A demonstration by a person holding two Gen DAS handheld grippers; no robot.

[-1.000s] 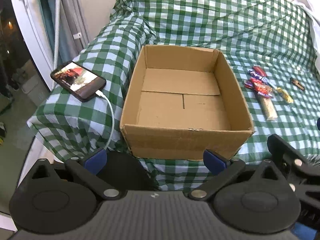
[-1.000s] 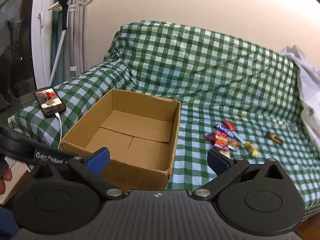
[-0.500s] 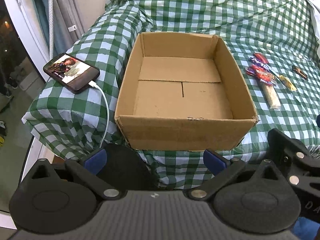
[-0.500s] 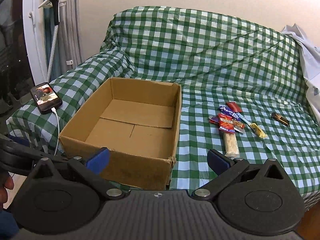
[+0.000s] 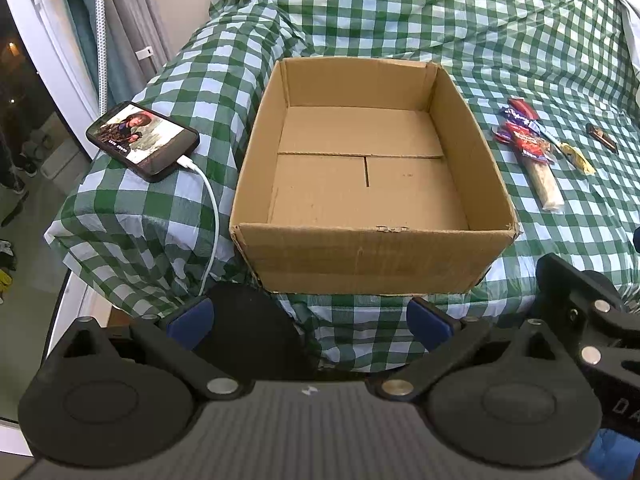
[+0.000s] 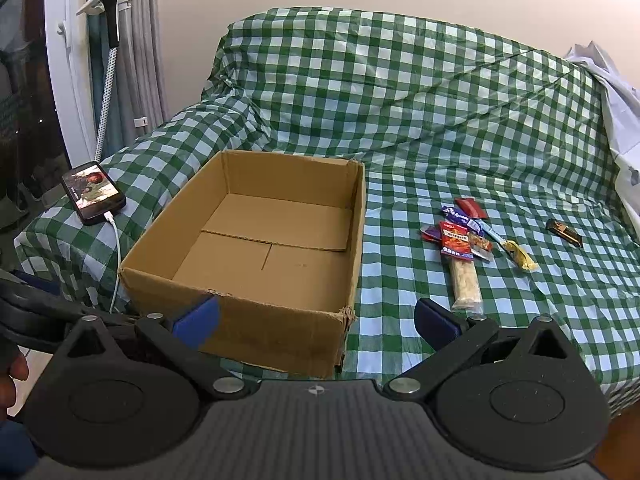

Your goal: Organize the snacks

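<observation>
An open brown cardboard box [image 5: 372,184] sits on a sofa draped in green-and-white checked cloth [image 6: 440,92], its near wall at the seat's front edge and its floor bare. Its long axis runs from the front edge back toward the sofa's backrest. To the box's right, a wide strip of checked seat lies open between its right wall and the snacks, and more bare cloth stretches behind and beyond them.

The snacks lie in a loose cluster [image 6: 466,240] on the seat, well apart from the box. A long pale bar in a clear wrapper [image 6: 464,280] points its long axis roughly toward the front edge, its far end under a red printed packet [image 6: 455,243]. Purple wrappers [image 6: 456,214] and a small red wrapper [image 6: 471,207] lie just behind. A thin yellow-tipped stick pack [image 6: 516,254] lies slanted just to the right, and a small dark brown bar [image 6: 564,232] rests alone farther right.

On the left armrest, a black smartphone with a lit screen [image 5: 142,142] lies flat, a white charging cable [image 5: 212,216] trailing over the edge.

The left claw [image 5: 308,316] hangs before the box's near wall, spread wide and holding nothing. The right claw [image 6: 316,318] hovers by the box's near right corner, likewise wide apart and empty.
</observation>
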